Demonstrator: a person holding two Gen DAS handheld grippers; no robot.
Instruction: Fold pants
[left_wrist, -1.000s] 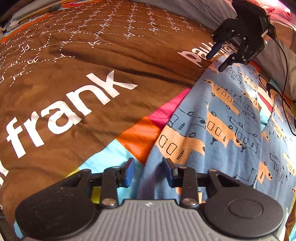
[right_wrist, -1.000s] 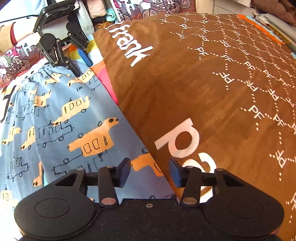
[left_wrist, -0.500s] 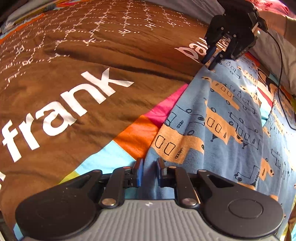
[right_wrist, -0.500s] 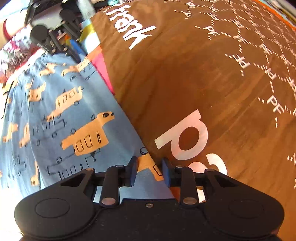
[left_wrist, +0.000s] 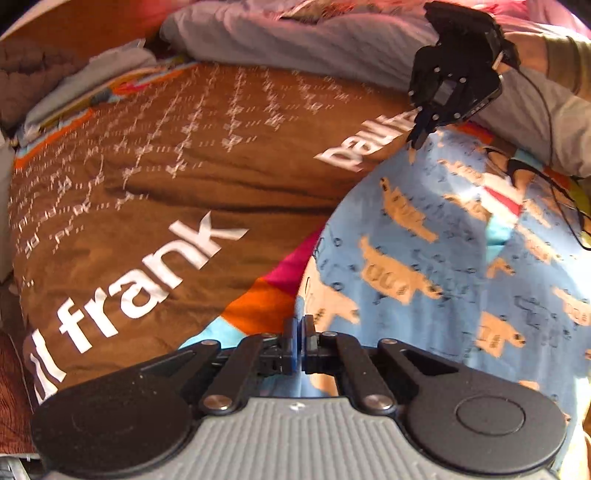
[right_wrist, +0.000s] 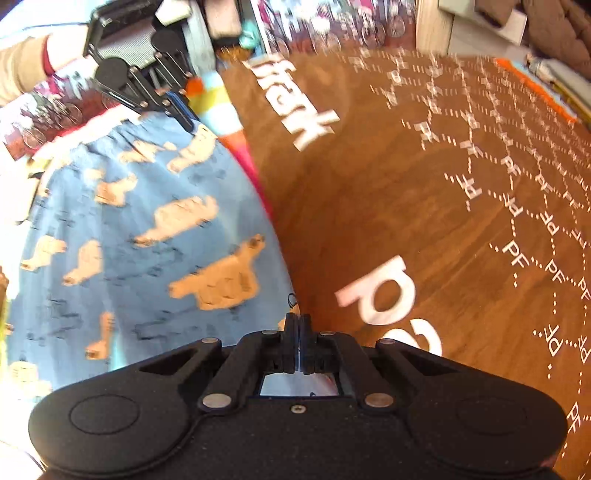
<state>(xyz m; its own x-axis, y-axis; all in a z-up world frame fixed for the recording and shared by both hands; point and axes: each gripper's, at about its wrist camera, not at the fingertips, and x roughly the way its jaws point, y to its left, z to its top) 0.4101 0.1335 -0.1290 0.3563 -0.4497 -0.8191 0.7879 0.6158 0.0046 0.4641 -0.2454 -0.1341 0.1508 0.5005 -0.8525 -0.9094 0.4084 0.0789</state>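
Both grippers have closed since a second ago and begun lifting: in the left wrist view the left gripper (left_wrist: 298, 341) has its fingers pressed together on the near edge of the blue printed pants (left_wrist: 443, 266), which drape rightward over the brown bed cover (left_wrist: 147, 192), while the right gripper (left_wrist: 419, 138) pinches the same edge at its far end. In the right wrist view the right gripper (right_wrist: 296, 341), fingers clamped on that hem, has the pants (right_wrist: 129, 240) spreading left toward the left gripper (right_wrist: 183, 118), so the held edge runs near-to-far between them, ready, I judge, to be carried across.
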